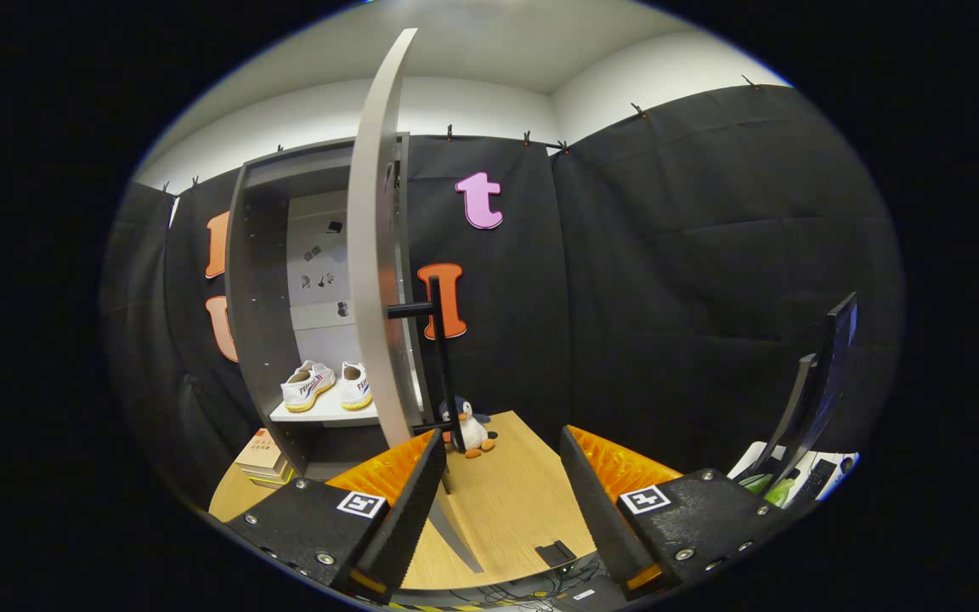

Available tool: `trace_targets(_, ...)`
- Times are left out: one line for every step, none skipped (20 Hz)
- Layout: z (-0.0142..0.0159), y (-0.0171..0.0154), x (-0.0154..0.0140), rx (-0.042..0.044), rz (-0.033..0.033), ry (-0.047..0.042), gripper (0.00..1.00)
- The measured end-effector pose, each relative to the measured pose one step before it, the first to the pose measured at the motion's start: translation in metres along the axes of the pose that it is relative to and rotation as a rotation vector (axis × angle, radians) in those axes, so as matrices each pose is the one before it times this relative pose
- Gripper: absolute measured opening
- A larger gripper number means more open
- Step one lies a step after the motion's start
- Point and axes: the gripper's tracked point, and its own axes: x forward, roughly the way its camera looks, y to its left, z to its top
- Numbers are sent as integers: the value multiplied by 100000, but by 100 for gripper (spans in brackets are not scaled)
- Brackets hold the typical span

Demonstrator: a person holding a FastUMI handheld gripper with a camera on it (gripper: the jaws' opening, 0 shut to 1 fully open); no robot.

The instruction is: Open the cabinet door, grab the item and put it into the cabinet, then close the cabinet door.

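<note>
The gripper (502, 476) has its two fingers spread apart with nothing between them, hovering above the wooden table (532, 484). One cabinet (264, 280) stands at the table's far left edge against the booth's wall, and its one door (379, 255) is swung wide open, seen edge-on just ahead of the left finger. One dark bar handle (437, 357) runs upright along the door's outer face, held on short posts. Inside the cabinet, one white shelf (319, 412) carries two white shoes (326, 387) side by side. One small penguin plush toy (471, 429) sits on the table just beyond the fingers, near the foot of the door and outside the cabinet. A short stack of books (264, 459) lies at the table's left edge beside the cabinet's base. One monitor (825, 374) stands off the table's right side, seen nearly edge-on.
</note>
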Motion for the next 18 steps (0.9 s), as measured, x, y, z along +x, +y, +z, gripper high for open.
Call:
trace_targets(-163, -82, 524, 158, 226, 244, 85)
trace_targets(-87, 158, 392, 78, 589, 190, 86)
trace_targets(-106, 64, 376, -202, 229, 314, 86)
trace_targets(-90, 119, 168, -451, 408, 854, 86)
trace_targets(-108, 464, 44, -496, 1298, 547, 86)
trace_targets(-150, 506, 43, -634, 630, 652, 86)
trace_targets(208, -176, -93, -1469, -1017, -676, 86)
trace_targets(163, -16, 145, -1064, -714, -453, 85)
trace_targets(24, 141, -63, -535, -440, -72, 85)
trace_targets(-5, 391, -105, 195, 24, 2, 84)
trace_targets(30, 125, -140, 504, -276, 159, 84)
trace_targets(-91, 187, -20, 253, -45, -43, 83)
trace_targets(-60, 191, -34, 511, -84, -208, 83)
trace_targets(-25, 304, -74, 365, 302, -42, 83)
trace_targets(-16, 454, -186, 14, 1114, -220, 83)
trace_targets(-161, 857, -108, 402, 1436, 457, 82)
trace_targets(-108, 881, -89, 255, 1962, 208, 82)
trace_targets(34, 930, -73, 133, 2390, 183, 82)
